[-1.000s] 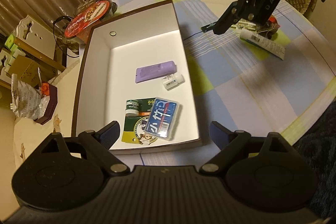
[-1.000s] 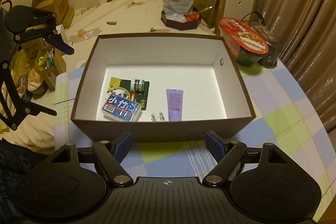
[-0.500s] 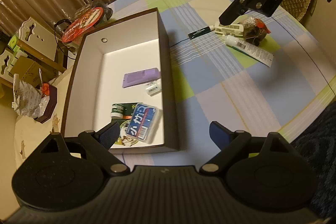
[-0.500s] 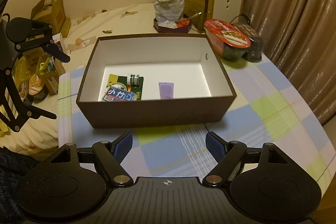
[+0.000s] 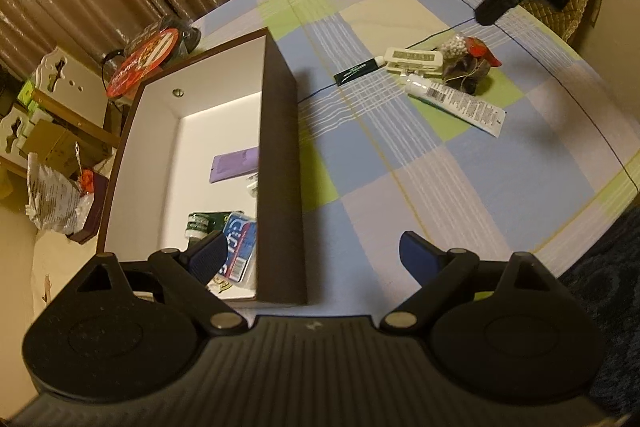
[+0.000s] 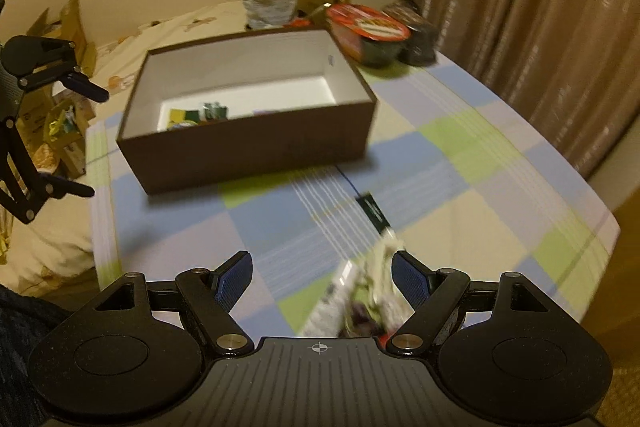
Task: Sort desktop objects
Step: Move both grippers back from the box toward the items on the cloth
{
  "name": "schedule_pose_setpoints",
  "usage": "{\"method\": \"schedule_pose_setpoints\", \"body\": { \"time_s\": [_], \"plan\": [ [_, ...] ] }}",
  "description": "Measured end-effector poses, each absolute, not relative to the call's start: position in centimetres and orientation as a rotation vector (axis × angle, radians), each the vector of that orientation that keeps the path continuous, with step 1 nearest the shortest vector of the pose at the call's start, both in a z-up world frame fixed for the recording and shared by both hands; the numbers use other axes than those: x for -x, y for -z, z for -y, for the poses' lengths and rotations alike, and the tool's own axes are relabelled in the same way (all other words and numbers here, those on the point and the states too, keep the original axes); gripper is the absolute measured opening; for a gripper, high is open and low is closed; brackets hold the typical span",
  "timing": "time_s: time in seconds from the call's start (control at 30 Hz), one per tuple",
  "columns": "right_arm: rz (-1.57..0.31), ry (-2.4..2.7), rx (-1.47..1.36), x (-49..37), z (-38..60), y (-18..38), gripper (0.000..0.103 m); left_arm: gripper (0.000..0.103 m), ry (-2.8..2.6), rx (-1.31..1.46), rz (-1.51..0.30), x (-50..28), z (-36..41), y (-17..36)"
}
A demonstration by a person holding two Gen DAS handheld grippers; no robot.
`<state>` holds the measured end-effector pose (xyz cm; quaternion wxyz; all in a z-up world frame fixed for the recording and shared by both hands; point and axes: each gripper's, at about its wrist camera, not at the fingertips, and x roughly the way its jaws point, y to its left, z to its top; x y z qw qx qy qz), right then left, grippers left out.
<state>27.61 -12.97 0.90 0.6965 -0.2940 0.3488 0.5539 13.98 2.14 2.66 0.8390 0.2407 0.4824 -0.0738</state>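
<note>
Likely light and soft, the white printed squeeze tube [image 5: 456, 99] lies at two o'clock from the brown cardboard box [image 5: 280, 163]; grip its stiffer capped end. Both the left gripper [image 5: 310, 253] and right gripper [image 6: 322, 273] gape empty.

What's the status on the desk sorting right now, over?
Left gripper open, empty, by brown box. Right gripper open, empty, above white tube, pill strip, small pouch on the tablecloth. Path clear.
</note>
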Motion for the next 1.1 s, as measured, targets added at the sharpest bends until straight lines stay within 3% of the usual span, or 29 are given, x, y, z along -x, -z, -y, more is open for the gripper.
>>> {"method": "schedule_pose_setpoints", "body": {
  "time_s": [0.4,1.1],
  "plan": [
    [-0.897,-1.085,0.554,-28.9,20.4,1.9,0.08,0.091,0.208,-0.389,-0.995,-15.2,1.7,-1.2],
    [-1.035,-0.953,0.466,-33.2,24.6,6.7,0.08,0.089,0.226,-0.18,-1.052,-20.0,7.1,4.9]
  ]
}}
